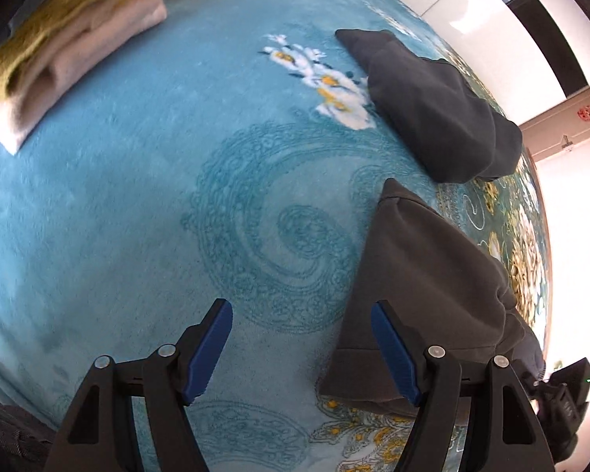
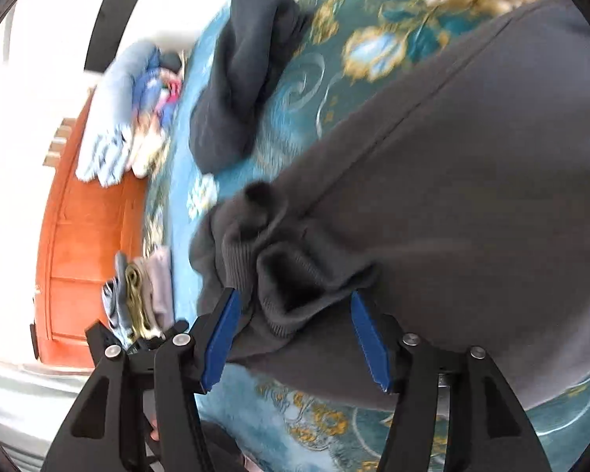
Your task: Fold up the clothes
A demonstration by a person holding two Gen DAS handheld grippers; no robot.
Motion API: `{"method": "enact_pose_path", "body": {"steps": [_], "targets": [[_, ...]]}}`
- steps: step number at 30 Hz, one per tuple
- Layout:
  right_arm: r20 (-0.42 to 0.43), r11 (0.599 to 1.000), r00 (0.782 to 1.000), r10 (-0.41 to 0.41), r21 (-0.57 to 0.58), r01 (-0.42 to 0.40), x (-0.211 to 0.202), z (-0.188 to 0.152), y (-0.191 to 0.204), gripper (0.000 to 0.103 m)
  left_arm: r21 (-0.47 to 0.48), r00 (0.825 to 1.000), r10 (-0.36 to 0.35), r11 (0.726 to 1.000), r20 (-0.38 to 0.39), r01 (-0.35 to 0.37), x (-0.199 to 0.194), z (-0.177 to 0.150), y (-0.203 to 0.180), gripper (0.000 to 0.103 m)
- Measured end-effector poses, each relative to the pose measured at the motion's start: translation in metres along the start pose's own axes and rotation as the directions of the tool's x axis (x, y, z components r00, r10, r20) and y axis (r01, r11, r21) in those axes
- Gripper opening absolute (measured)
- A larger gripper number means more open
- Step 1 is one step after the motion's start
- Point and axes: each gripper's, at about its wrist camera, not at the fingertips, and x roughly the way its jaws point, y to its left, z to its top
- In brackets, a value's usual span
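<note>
Left wrist view
- Left hand-held gripper point(image 1: 301, 348): its blue-padded jaws stood wide apart with nothing between them, hanging over the teal patterned blanket point(image 1: 137, 216).
- Grey garment point(image 1: 421, 287): it lay on the blanket just right of the gripper, and the right finger overlapped its near edge; contact could not be told.
- Dark garment point(image 1: 432, 110): it lay bunched farther off on the right, apart from the grey one.
- Folded stack point(image 1: 67, 59): a pale pink piece with an olive one on top sat at the far left of the blanket.

Right wrist view
- Right hand-held gripper point(image 2: 295, 338): jaws were spread wide, with the grey garment's ribbed cuff point(image 2: 283, 287) bunched between the fingers but not clamped.
- Grey garment point(image 2: 472, 181): it stretched broad across the right side, on the blanket point(image 2: 303, 90).
- Dark garment point(image 2: 244, 74): it was crumpled beyond, near the top.
- Clothes pile point(image 2: 126, 114): blurred light blue and mixed colours lay at the blanket's edge.
- Folded stack point(image 2: 145, 291): it was seen edge-on at the left, beside an orange wooden panel point(image 2: 82, 244).
</note>
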Motion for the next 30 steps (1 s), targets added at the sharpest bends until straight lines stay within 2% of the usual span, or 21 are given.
{"method": "enact_pose_path", "body": {"steps": [2, 4, 6, 14, 15, 17, 18, 19, 22, 24, 30], "targets": [[-0.015, 0.998, 0.999, 0.05, 0.029, -0.05, 0.013, -0.001, 0.004, 0.06, -0.014, 1.0, -0.013, 1.0, -0.014, 0.013, 0.002, -0.001, 0.003, 0.076], [0.009, 0.998, 0.998, 0.059, 0.036, -0.06, 0.019, 0.001, 0.01, 0.064, -0.019, 1.0, -0.021, 1.0, -0.019, 0.02, 0.002, 0.0, 0.003, 0.076], [0.037, 0.998, 0.998, 0.054, 0.042, -0.056, 0.025, 0.006, 0.017, 0.07, -0.021, 1.0, -0.026, 0.999, -0.017, 0.025, 0.001, 0.002, 0.005, 0.076], [0.117, 0.992, 0.993, -0.007, 0.127, -0.008, 0.038, 0.018, 0.023, 0.07, -0.028, 0.999, -0.037, 0.999, -0.036, 0.036, 0.002, 0.0, 0.007, 0.076], [0.118, 0.99, 0.993, -0.02, 0.14, 0.003, 0.038, 0.019, 0.023, 0.067, -0.028, 0.999, -0.039, 0.999, -0.038, 0.038, 0.002, 0.0, 0.007, 0.076], [0.118, 0.986, 0.992, -0.045, 0.166, 0.025, 0.038, 0.021, 0.021, 0.055, -0.028, 0.998, -0.04, 0.999, -0.043, 0.039, 0.002, 0.0, 0.008, 0.076], [0.118, 0.983, 0.991, -0.057, 0.179, 0.035, 0.039, 0.021, 0.02, 0.043, -0.027, 0.998, -0.04, 0.999, -0.046, 0.039, 0.002, 0.0, 0.007, 0.076], [0.118, 0.98, 0.991, -0.07, 0.192, 0.046, 0.039, 0.022, 0.019, 0.035, -0.026, 0.998, -0.04, 0.999, -0.048, 0.039, 0.002, -0.001, 0.007, 0.076], [0.11, 0.978, 0.992, -0.063, 0.204, 0.039, 0.036, 0.024, 0.019, 0.024, -0.026, 0.998, -0.043, 0.999, -0.05, 0.042, 0.002, 0.0, 0.008, 0.076], [0.107, 0.982, 0.993, -0.056, 0.186, 0.035, 0.034, 0.023, 0.023, 0.021, -0.037, 0.997, -0.052, 0.998, -0.049, 0.05, 0.001, 0.0, 0.01, 0.076], [0.17, 0.995, 0.984, -0.052, 0.091, 0.037, -0.006, 0.02, 0.026, 0.02, -0.063, 0.996, -0.071, 0.996, -0.047, 0.068, 0.0, 0.0, 0.013, 0.076]]}}
